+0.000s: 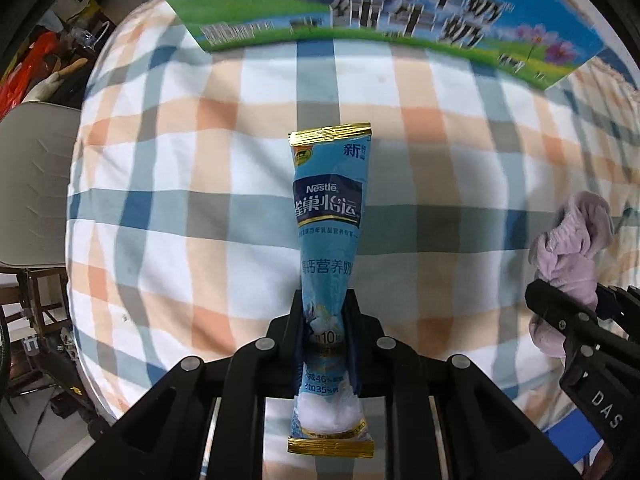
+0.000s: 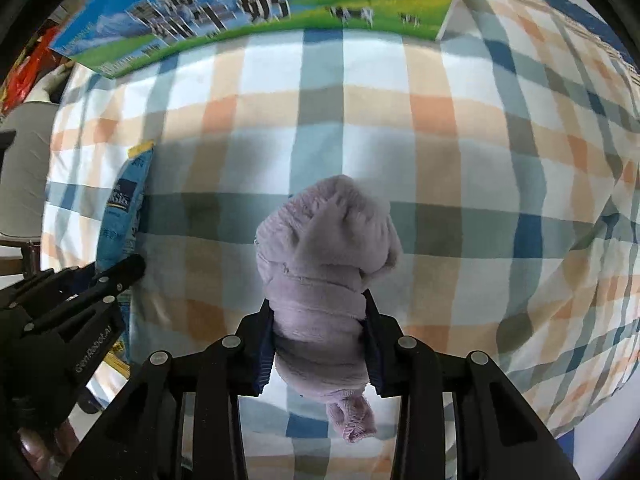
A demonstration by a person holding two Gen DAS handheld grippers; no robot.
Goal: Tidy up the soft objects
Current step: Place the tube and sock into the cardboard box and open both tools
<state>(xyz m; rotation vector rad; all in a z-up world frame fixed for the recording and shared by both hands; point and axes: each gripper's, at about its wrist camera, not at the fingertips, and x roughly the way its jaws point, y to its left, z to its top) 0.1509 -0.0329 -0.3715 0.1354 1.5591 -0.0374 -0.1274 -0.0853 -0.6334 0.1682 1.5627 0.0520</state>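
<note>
Checked bedding (image 1: 192, 200) in orange, blue and white covers the work surface; a printed carton (image 1: 360, 12) with a meadow scene stands at 12 o'clock in both views. Left gripper (image 1: 326, 320): clamped on a blue Nestlé sachet (image 1: 330, 216), gripped low on its length, gold-sealed top end pointing to 12 o'clock above the bedding. Right gripper (image 2: 320, 332): clenched around a rolled lilac sock (image 2: 328, 248), which protrudes beyond both fingers. In the right wrist view, the sachet sits at 9 o'clock.
</note>
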